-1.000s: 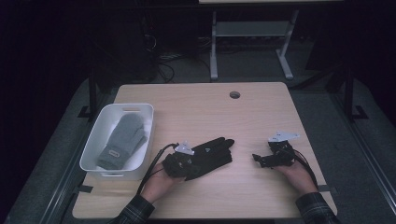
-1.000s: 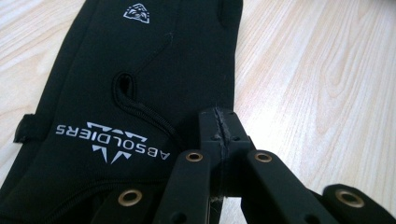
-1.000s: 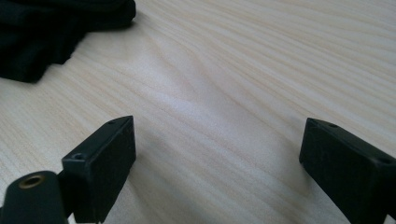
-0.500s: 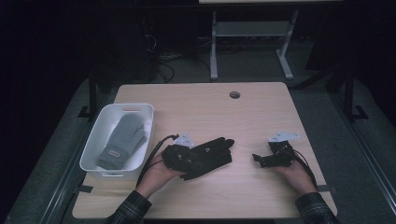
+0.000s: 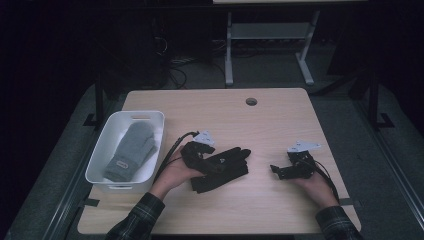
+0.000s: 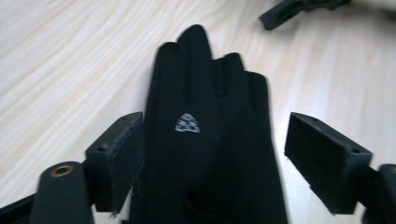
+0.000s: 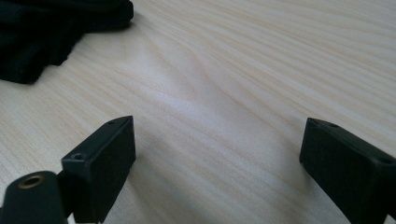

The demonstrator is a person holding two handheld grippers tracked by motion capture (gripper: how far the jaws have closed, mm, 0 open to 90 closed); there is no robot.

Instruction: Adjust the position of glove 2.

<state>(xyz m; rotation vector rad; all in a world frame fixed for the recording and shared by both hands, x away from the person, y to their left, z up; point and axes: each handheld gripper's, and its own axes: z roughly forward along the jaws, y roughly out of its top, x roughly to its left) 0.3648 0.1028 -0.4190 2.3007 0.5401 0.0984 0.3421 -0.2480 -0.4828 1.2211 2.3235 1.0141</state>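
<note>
A black glove [image 5: 222,167] lies flat on the wooden table [image 5: 225,110], fingers pointing right toward my right gripper. My left gripper [image 5: 210,162] sits over its cuff end. In the left gripper view the glove [image 6: 210,140] lies between the jaws of the left gripper [image 6: 219,140], which have just been opening; the right pad stands clear of the cloth. My right gripper [image 5: 276,171] rests open on the table to the glove's right. Bare wood shows between its jaws [image 7: 223,140], with the glove [image 7: 56,28] at the upper left.
A white bin [image 5: 100,162] at the table's left holds a grey mitten [image 5: 131,150]. A round cable hole [image 5: 251,101] is near the far edge. The right gripper's jaw [image 6: 299,7] shows beyond the glove's fingertips in the left gripper view.
The left gripper has opened and let go of the black glove, and the hand has shifted a little toward the far side. The right hand has kept still.
</note>
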